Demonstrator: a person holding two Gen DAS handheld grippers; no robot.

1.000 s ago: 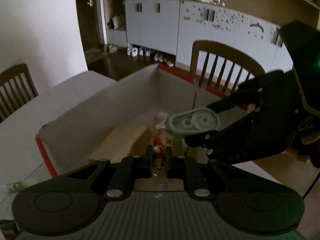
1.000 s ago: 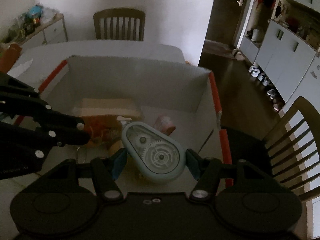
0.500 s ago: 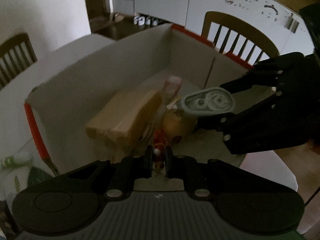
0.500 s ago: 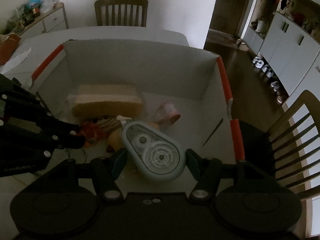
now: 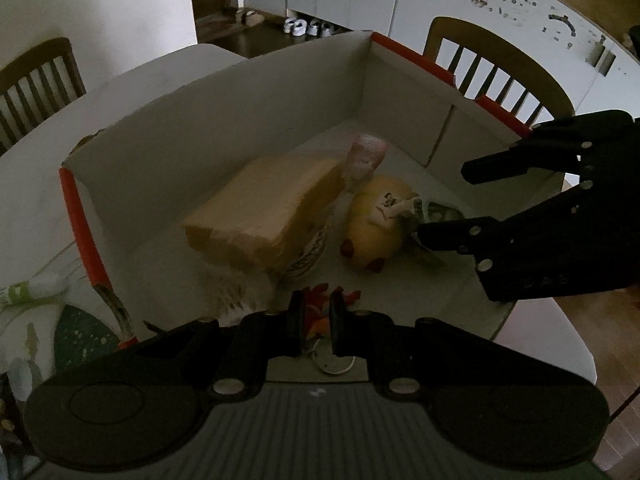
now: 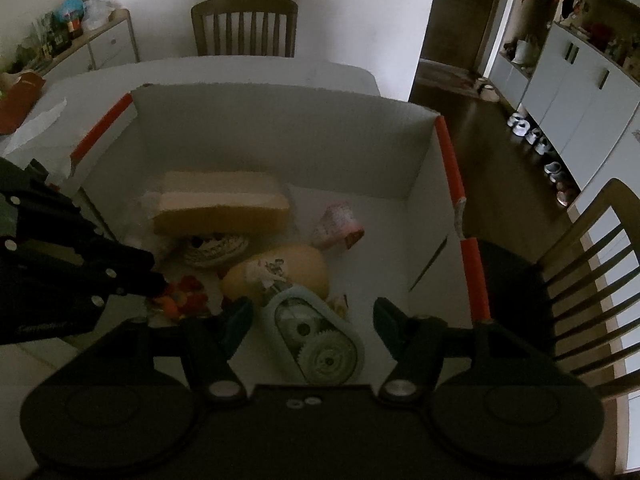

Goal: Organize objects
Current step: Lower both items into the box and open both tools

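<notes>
A white cardboard box (image 6: 280,136) with red edges stands on the table. My right gripper (image 6: 312,314) is open inside it, and a pale blue correction tape dispenser (image 6: 320,340) lies loose on the box floor between its fingers. My left gripper (image 5: 316,312) is shut on a small red and orange keychain toy (image 5: 320,322), low in the box, its metal ring hanging below. The toy shows in the right wrist view (image 6: 182,294) too. The right gripper appears in the left wrist view (image 5: 452,204), with the dispenser (image 5: 440,214) mostly hidden by it.
In the box lie a tan cardboard box (image 6: 220,204), a yellow rounded object (image 6: 280,270), a pink packet (image 6: 338,222) and a woven item (image 6: 216,246). Wooden chairs (image 6: 592,256) stand around the table. A green-and-white tube (image 5: 28,290) lies outside the box.
My right gripper lowered into the box, opened and let go of the tape dispenser, which now lies on the box floor. My left gripper also moved lower with the toy.
</notes>
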